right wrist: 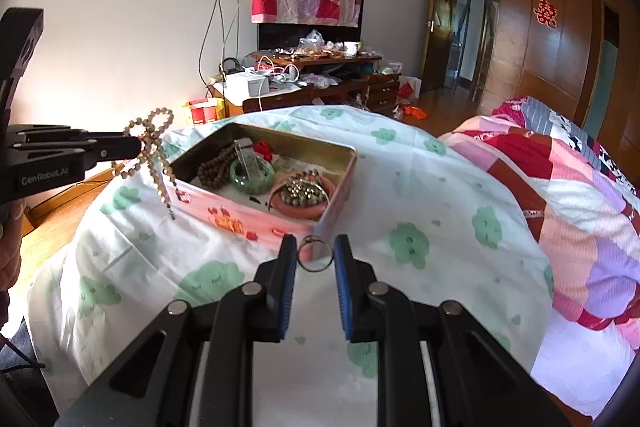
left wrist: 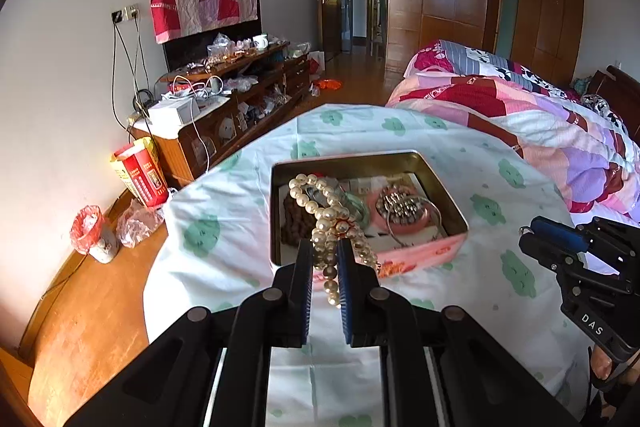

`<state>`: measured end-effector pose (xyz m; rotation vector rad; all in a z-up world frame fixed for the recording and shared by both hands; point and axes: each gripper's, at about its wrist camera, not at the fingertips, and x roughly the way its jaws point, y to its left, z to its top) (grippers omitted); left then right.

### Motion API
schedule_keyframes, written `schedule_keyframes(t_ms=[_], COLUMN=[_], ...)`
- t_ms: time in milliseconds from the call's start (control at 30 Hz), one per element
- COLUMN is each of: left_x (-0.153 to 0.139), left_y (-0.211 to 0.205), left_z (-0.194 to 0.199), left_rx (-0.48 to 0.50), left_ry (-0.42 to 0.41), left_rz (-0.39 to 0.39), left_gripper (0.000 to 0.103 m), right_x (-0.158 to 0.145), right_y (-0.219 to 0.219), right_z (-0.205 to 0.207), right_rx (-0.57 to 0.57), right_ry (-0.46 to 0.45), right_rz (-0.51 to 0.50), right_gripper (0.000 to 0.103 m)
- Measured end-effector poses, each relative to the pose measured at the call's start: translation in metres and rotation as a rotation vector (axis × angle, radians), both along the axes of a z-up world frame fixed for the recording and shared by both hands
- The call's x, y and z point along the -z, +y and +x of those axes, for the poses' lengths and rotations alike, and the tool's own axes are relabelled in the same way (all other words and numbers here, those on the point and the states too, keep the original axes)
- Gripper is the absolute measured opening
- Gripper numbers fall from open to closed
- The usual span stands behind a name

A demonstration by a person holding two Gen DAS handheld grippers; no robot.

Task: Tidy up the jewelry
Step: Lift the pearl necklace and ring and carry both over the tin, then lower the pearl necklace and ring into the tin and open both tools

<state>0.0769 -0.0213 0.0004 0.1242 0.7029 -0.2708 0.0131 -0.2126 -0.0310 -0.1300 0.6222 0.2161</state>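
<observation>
Left gripper point(left wrist: 325, 259) jaws clamped on pearl necklace point(left wrist: 324, 211), dangling above tin's point(right wrist: 340, 183) 9 o'clock edge. Right gripper point(right wrist: 315, 255) jaws narrowly parted, pinching metal ring point(right wrist: 316, 254) at tin's 6 o'clock.

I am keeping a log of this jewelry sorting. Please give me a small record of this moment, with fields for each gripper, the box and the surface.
left gripper: shut on pearl necklace, held up beside the box
right gripper: holds a metal ring between its fingers
tin box: open, no lid in view
in box: green bangle, brown beads, pink bangle
surface: white cloth with green flowers
</observation>
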Motion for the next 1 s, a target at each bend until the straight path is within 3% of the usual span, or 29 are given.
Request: schedule_keyframes(t_ms=[600, 800, 1000], left_x=[-0.002, 0.01, 0.03], left_y=[-0.003, -0.014, -0.023], left_z=[0.044, 0.069, 0.092], left_rx=[-0.021, -0.017, -0.02], left_ry=[-0.008, 0.01, 0.061], left_rz=[0.047, 0.065, 0.06], left_gripper=[0.011, 0.011, 0.013], right_x=[-0.027, -0.018, 0.008], right_y=[0.029, 0.041, 0.047], right_z=[0.041, 0.07, 0.108], right_rx=[-0.052, -0.05, -0.045], right_ry=[-0.06, -0.056, 0.003], right_rz=[-0.049, -0.076, -0.066], right_gripper=[0.021, 0.021, 0.021])
